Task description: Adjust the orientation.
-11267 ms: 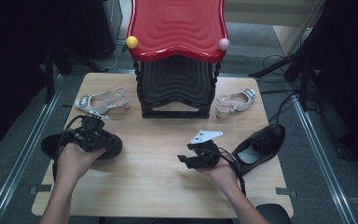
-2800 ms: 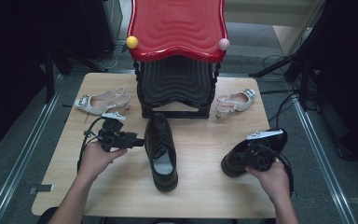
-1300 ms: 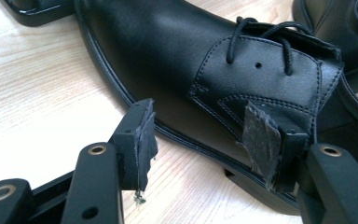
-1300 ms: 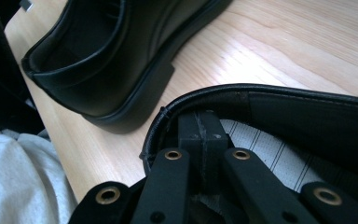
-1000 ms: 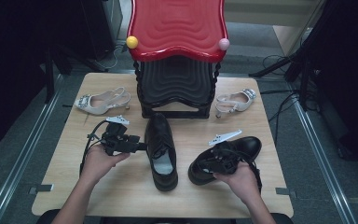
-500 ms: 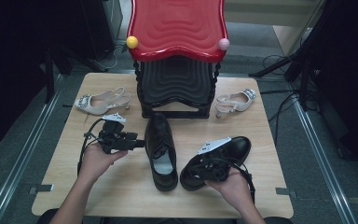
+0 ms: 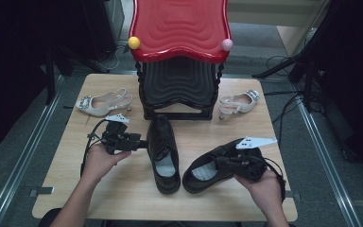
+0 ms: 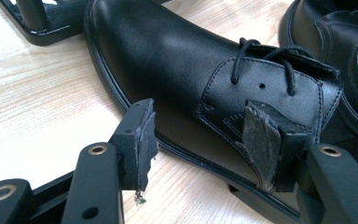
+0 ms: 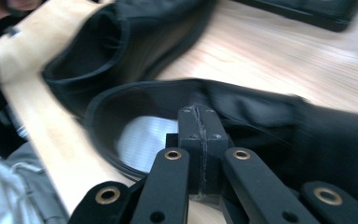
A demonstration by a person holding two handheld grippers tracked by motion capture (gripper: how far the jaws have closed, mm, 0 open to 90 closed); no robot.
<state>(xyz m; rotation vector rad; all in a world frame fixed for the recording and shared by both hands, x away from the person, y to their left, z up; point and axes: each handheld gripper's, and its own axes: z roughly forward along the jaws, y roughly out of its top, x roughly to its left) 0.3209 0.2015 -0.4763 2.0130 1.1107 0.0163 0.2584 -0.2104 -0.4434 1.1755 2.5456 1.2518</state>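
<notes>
A black lace-up shoe (image 7: 163,151) lies at the table's middle, toe toward the black stand. My left gripper (image 7: 142,142) sits at its left side. In the left gripper view the left gripper (image 8: 205,135) is open, the jaws astride the side of that first shoe (image 8: 168,51). A second black shoe (image 7: 192,179) lies angled just right of the first one. My right gripper (image 7: 220,163) is shut on its collar. The right gripper view shows the right gripper's (image 9: 199,116) pads pressed together on the rim of this shoe (image 9: 270,121). Its motion blurs the picture.
A red wavy-topped stand (image 7: 179,28) over a black base (image 7: 179,90) fills the table's far middle. One beige heeled sandal (image 7: 101,101) lies to the base's left, another (image 7: 238,101) to its right. The wooden table (image 7: 99,189) ends close behind the shoes' heels.
My right gripper has carried the second black shoe leftward from the table's right side until it lies next to the first shoe. The left gripper and first shoe have stayed put.
</notes>
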